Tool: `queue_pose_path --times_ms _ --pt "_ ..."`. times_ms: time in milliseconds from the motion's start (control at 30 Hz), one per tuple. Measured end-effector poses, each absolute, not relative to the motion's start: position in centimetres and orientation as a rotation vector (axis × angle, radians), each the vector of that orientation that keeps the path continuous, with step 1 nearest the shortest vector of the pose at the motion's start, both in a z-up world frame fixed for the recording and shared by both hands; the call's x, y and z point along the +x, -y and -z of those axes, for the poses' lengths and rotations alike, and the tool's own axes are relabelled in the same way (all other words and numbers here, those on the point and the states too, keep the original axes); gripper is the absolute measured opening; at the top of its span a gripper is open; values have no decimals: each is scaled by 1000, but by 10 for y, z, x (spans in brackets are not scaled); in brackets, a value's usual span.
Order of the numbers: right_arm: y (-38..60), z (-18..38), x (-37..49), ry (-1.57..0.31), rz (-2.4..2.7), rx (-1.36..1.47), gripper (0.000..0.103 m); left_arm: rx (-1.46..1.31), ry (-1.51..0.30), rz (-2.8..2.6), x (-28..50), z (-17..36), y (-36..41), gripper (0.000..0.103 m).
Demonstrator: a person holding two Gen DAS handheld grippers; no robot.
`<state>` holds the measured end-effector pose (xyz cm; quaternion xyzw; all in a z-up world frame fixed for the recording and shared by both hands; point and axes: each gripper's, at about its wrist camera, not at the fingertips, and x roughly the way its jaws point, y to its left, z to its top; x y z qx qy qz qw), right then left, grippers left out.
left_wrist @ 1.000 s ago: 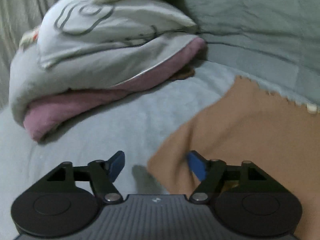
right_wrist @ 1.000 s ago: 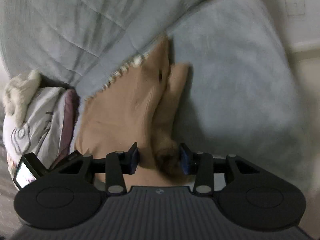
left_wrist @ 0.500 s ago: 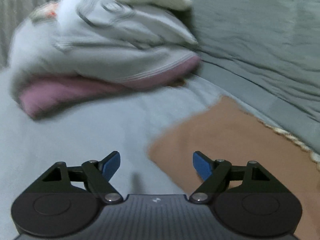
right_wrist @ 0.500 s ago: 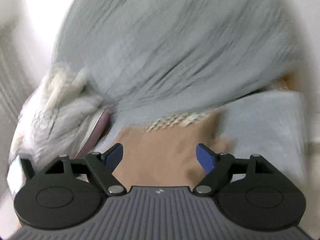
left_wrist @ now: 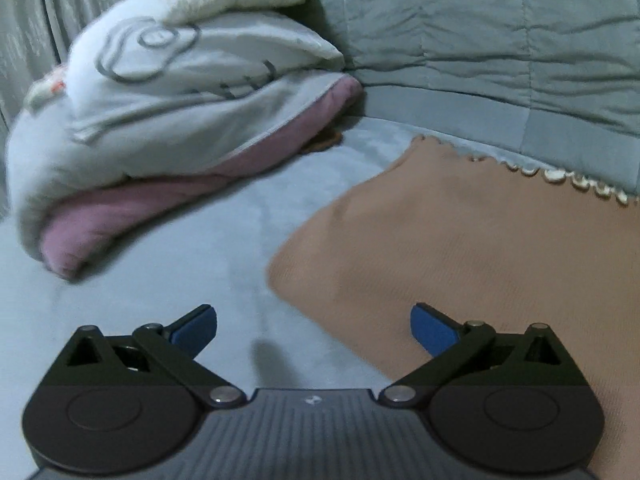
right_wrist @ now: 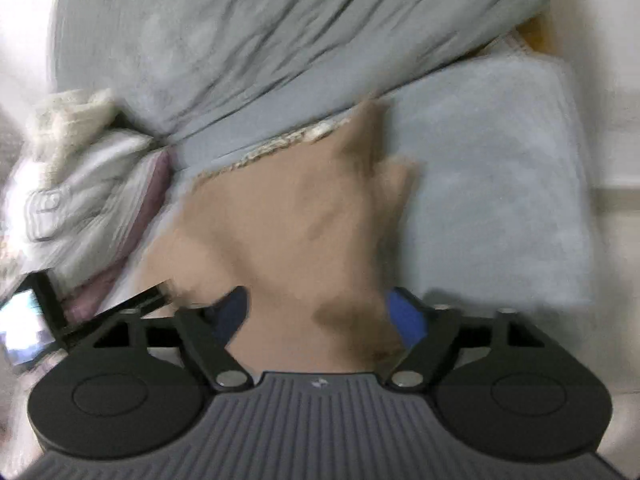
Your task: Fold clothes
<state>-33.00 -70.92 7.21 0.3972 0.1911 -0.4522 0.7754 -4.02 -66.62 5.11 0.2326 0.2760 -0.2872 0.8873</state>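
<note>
both tools' jaws just spread: left tool (left_wrist: 314, 326) empty, right tool (right_wrist: 320, 314) straddling tan garment (right_wrist: 288, 220).

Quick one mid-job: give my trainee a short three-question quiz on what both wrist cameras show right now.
1. True or false: the left gripper is shut on the tan garment.
2. What lies between the right gripper fingers?
A. the tan garment
B. the grey quilt
C. nothing
3. What colour is the folded piece at the bottom of the clothes pile?

Key
1. False. Its jaws have just been opening, stand wide, and hold nothing.
2. A. The jaws have just been opening, and the cloth is bunched loosely between them, not clamped.
3. Pink.
</note>
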Motion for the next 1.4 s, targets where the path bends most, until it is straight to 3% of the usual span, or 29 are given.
queue_pose_path --times_ms 233,733,1067,1400 --pt "710 -78 -315 -380 974 752 86 592 -568 497 -65 -61 598 102" --pt "623 -89 -253 -507 700 627 90 346 -719 282 -115 -95 325 102" --pt "458 -75 -164 -719 305 427 91 238 -717 26 -134 -118 88 102" --pt "277 -66 -124 -798 -38 82 91 106 -718 -86 -124 -95 -22 102"
